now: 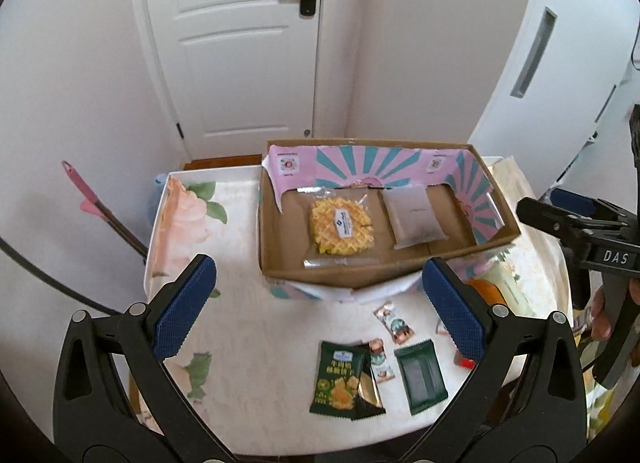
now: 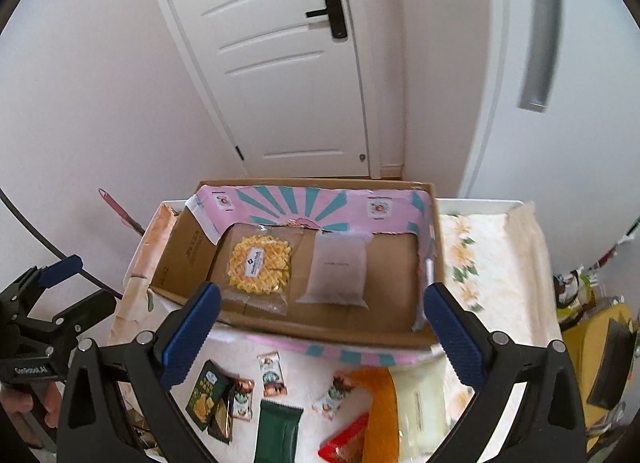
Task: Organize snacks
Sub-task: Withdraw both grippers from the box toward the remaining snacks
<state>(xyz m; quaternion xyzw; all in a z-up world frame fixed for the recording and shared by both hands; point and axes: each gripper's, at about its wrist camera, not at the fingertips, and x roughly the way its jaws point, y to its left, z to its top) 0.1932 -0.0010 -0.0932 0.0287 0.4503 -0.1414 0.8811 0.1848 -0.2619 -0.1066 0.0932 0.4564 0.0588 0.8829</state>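
Both tongs spread wide, nothing between pads: left gripper [image 1: 318, 309] and right gripper [image 2: 322, 337] hover above table [image 1: 240, 231] w/ floral cloth. Loose snacks lie near front edge: green cracker pack [image 1: 338, 381], dark green pack [image 1: 420, 375], small wrapped candies [image 1: 394, 321], orange pack [image 2: 380, 403], pale pack [image 2: 420, 403]. Cardboard box [image 1: 320, 273] sits behind them, holding waffle pack [image 1: 340, 227] and grey pouch [image 1: 416, 219] side by side, approx. touching.
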